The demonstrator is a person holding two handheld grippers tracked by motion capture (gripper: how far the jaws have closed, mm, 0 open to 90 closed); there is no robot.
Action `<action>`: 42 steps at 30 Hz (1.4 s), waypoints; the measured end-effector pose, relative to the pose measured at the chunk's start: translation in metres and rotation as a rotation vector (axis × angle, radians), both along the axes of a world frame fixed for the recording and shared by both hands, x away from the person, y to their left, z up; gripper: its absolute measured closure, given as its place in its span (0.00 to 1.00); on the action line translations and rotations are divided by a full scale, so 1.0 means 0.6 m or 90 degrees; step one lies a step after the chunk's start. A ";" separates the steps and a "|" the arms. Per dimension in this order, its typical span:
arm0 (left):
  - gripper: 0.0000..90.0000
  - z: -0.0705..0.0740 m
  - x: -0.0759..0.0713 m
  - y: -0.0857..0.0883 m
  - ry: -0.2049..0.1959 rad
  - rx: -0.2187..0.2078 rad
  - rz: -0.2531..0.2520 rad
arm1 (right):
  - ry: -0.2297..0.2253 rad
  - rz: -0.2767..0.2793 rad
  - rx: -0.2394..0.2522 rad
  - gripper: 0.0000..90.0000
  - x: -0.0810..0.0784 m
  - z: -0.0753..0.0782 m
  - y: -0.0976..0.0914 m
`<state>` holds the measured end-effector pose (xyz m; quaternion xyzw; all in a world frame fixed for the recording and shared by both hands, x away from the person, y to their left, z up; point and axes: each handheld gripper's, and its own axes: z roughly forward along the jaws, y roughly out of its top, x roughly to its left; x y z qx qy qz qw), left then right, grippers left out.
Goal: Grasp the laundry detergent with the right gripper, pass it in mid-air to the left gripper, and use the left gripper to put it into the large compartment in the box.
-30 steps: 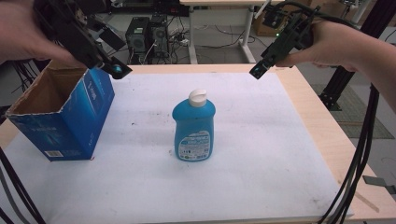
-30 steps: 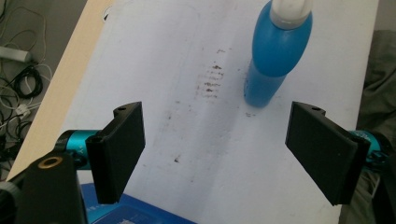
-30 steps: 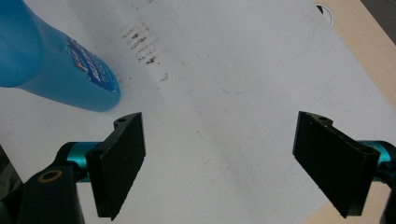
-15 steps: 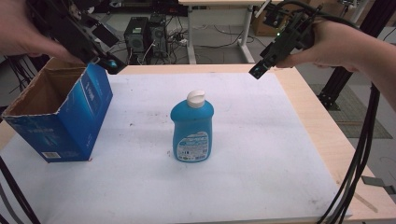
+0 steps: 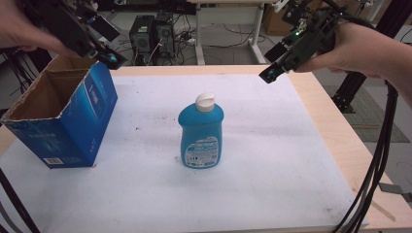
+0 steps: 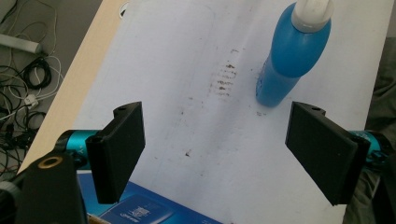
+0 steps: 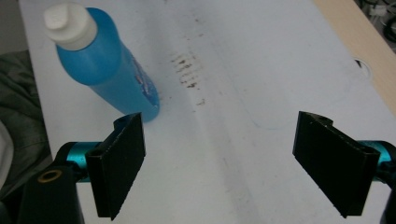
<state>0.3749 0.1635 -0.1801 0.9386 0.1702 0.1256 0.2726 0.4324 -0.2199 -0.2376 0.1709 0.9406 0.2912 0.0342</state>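
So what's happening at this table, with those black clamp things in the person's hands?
A person holds a gripper in each hand above a white-covered table. Both are open and empty: the left gripper hovers over an open blue cardboard box at the table's left, the right gripper hangs in the air near the far edge. Between them a blue plastic bottle with a white cap stands upright, untouched.

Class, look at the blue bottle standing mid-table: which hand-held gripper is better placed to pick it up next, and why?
Probably the right hand-held gripper. It hangs open over bare mat with a clear path to the blue bottle. The left hand-held gripper, also open, hovers above the open blue box.
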 end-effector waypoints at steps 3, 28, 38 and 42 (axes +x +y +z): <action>0.22 0.004 0.002 0.000 0.004 -0.005 -0.006 | 0.004 0.026 0.005 0.18 -0.004 -0.011 0.005; 0.22 0.007 0.001 0.005 0.027 0.001 -0.014 | 0.042 0.171 0.031 0.18 -0.043 -0.117 0.092; 0.22 0.006 0.003 0.002 0.029 0.005 -0.016 | 0.034 0.198 0.029 0.18 -0.053 -0.139 0.119; 0.22 0.006 0.002 0.000 0.031 0.005 -0.019 | 0.029 0.210 0.030 0.18 -0.056 -0.146 0.132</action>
